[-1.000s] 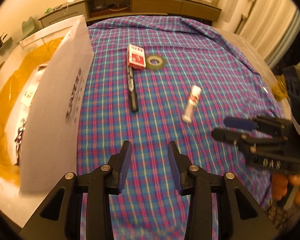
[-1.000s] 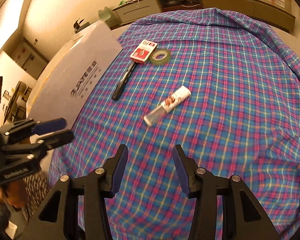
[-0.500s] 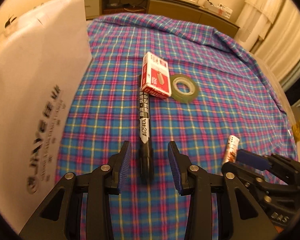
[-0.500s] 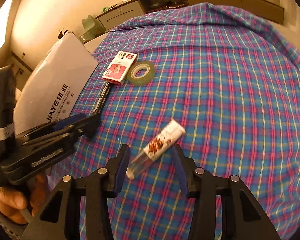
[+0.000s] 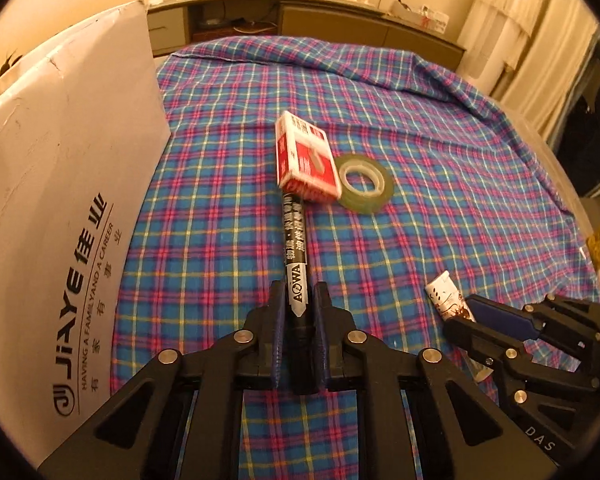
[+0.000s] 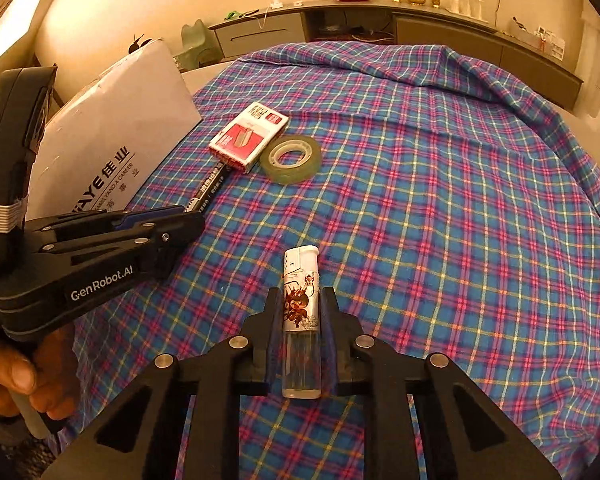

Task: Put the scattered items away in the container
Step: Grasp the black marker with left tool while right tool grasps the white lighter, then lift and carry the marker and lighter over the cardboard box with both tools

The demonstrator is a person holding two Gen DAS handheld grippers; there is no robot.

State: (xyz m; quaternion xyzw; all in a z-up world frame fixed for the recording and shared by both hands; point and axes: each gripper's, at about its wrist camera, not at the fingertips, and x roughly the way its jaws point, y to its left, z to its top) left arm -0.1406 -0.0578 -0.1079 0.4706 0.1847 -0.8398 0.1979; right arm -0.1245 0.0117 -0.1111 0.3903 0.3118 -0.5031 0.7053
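Already gripped, marker: the black cylindrical marker pen with white lettering (image 5: 296,276) lay on the checked blue-and-pink cloth (image 5: 440,208), its near end pinched between the pads of the left gripper (image 5: 298,320), whose jaws had just been closing onto it.
Marker's far end: it ran under the near edge of the red-and-white cardboard packet (image 5: 306,160).
Lighter: the clear plastic lighter with a white cap and cartoon print (image 6: 301,320) lay near on the cloth, its body clamped by the right gripper (image 6: 301,312), whose jaws had just been closing around it.
Tape: the ring of clear adhesive tape (image 6: 291,159) rested touching the packet's right side, farther off, ungripped.
Container: the pale cardboard box with dark printed lettering (image 5: 60,216) stood at the left edge of the cloth; its opening was not visible here.
Holder: a hand (image 6: 8,380) held the left gripper's handle.
Risk, marker: lifting could drag or flip the packet resting on its far end, and nudge the tape.
Risk, lighter: smooth sides could let it slip or swing between the pads when raised.
Risk, both: two grippers heading left together might collide at the box.
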